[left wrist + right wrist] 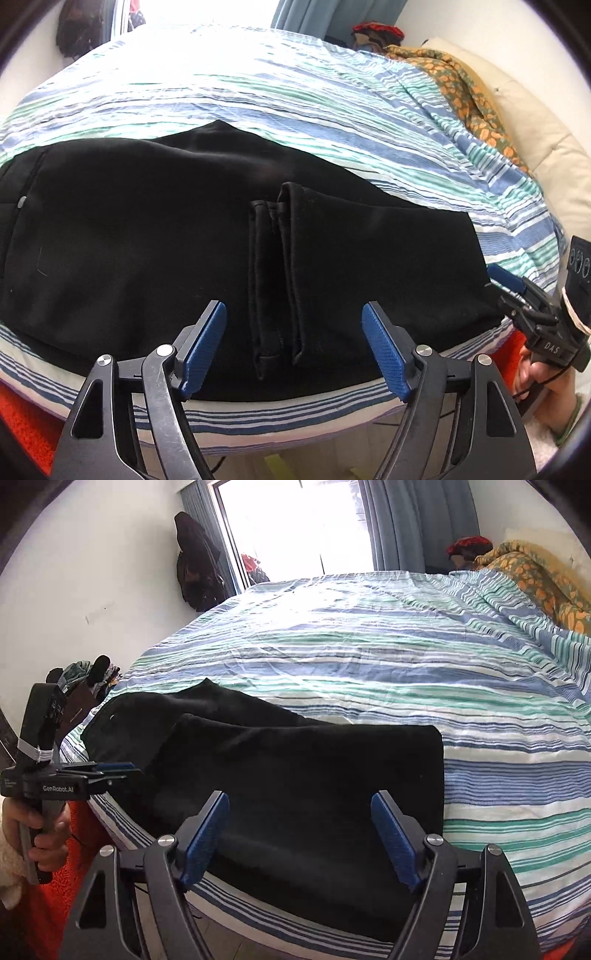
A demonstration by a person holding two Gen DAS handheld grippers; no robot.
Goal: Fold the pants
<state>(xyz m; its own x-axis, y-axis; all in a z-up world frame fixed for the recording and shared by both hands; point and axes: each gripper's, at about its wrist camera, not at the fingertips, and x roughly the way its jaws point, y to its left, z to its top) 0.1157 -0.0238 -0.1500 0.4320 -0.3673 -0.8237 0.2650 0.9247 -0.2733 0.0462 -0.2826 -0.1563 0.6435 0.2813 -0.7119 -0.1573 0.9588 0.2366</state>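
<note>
Black pants (147, 240) lie folded across the near edge of the striped bed (295, 110). Their two leg hems (275, 258) rest on top, running toward me. My left gripper (293, 308) hovers open just above the near edge, its blue pads (207, 347) on either side of the hems without touching them. In the right wrist view the pants (295, 757) end in a straight folded edge at the right. My right gripper (300, 796) stands open over that end, holding nothing. Each gripper shows in the other's view: right gripper (498, 284), left gripper (125, 770).
An orange floral blanket (469, 96) and a cream pillow (535, 122) lie at the bed's far right. Dark clothes (195, 565) hang on the wall by the bright window (295, 528). An orange rug (22, 424) covers the floor below the bed edge. Bare striped bedspread (369, 646) stretches beyond the pants.
</note>
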